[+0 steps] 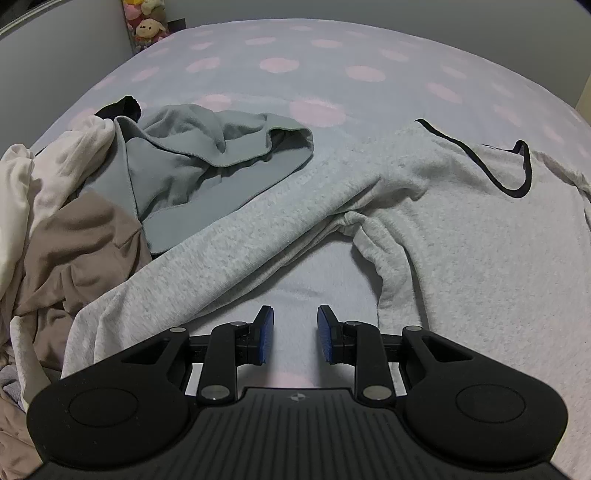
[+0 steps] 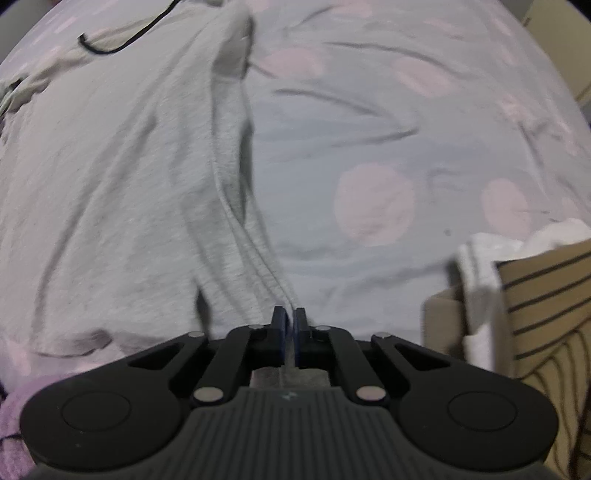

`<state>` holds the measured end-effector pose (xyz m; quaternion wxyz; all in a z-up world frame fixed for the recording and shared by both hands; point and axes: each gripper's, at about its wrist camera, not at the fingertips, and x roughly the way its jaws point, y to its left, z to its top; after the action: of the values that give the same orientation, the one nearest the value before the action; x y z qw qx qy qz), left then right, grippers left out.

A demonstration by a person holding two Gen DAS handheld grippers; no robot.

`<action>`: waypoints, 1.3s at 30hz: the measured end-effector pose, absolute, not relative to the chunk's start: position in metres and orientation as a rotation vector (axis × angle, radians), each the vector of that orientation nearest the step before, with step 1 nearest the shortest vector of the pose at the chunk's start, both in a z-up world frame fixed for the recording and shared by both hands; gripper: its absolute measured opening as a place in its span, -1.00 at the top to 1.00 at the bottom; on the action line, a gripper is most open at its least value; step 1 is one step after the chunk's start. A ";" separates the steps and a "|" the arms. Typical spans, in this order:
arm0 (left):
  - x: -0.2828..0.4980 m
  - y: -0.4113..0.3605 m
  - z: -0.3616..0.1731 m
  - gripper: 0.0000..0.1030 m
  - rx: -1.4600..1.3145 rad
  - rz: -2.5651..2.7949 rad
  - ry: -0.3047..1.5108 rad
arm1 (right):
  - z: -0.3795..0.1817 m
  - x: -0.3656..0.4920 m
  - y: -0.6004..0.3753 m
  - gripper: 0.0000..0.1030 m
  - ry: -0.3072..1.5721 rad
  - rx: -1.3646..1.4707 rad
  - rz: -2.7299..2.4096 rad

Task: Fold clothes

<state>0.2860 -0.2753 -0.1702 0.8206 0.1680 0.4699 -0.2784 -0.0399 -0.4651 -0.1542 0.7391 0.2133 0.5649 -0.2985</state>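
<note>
1. Right wrist view shows the right tool (image 2: 290, 325) clamped on the hem edge of the light grey sweatshirt (image 2: 122, 177), a ridge of fabric running from the pads up the side seam; the picture is blurred, so the exact bite is hard to judge.
2. Left wrist view shows the left tool (image 1: 295, 332) with its pads apart and nothing between them, hovering over bare bed (image 1: 314, 59) cover between the sweatshirt's sleeve (image 1: 221, 243) and body.
3. The sweatshirt lies spread on the bed, black-trimmed neckline (image 1: 480, 162) at the far end.
4. To do the step well, I judge the right tool should keep the hem taut and low while the left takes a matching edge, so the fold lands straight.
5. The sleeve trails diagonally toward the pile of clothes (image 1: 66, 221) and a grey-blue garment (image 1: 177, 166) rests partly on it; that overlap may drag.
6. A striped item (image 2: 546, 295) and white cloth (image 2: 480, 266) sit just right of the hem.
7. Plush toys (image 1: 146, 22) stand well apart.
</note>
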 end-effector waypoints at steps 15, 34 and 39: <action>0.289 -0.272 -0.175 0.53 0.367 -0.578 1.009 | -0.092 -0.045 -0.573 0.97 1.186 0.351 -1.014; 0.298 -0.273 -0.160 0.53 0.305 -0.599 0.847 | -0.132 -0.041 -0.672 0.58 1.170 0.298 -1.218; 0.315 -0.275 -0.154 0.53 0.234 -0.627 0.868 | -0.123 -0.010 -0.637 0.29 0.966 0.250 -1.125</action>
<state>0.3151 -0.2747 -0.1535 0.8535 0.1113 0.4126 -0.2980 -0.0101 -0.6372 -0.1230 0.7305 0.1134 0.4387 -0.5109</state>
